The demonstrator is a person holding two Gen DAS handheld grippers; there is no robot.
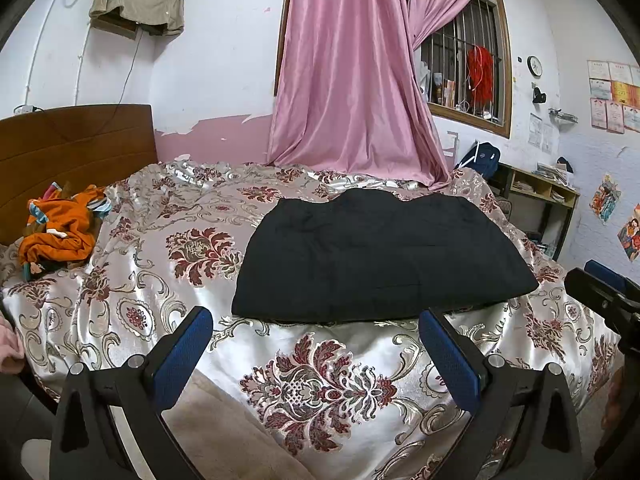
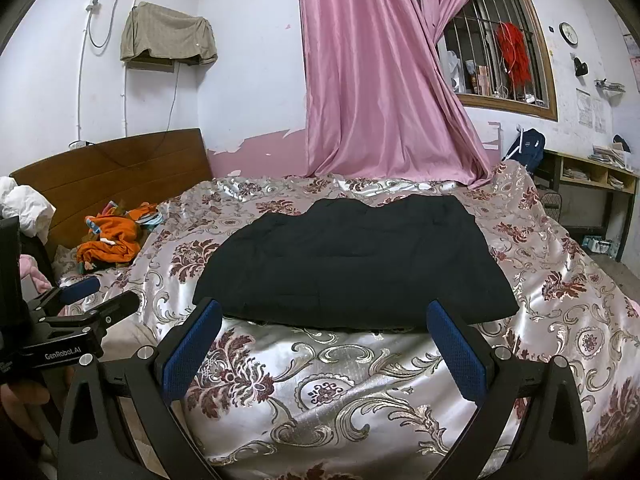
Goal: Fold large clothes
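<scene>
A black garment lies folded into a flat rectangle on the floral satin bedspread. My left gripper is open, held just short of the garment's near edge with nothing between its blue pads. My right gripper is open too, its fingertips level with that same near edge, touching nothing. In the left wrist view the right gripper shows at the right edge; the left gripper shows at the left of the right wrist view.
A heap of orange clothes lies by the wooden headboard. A pink curtain hangs behind the bed and rests on it. A shelf desk stands at the right wall. A hand holds the left gripper.
</scene>
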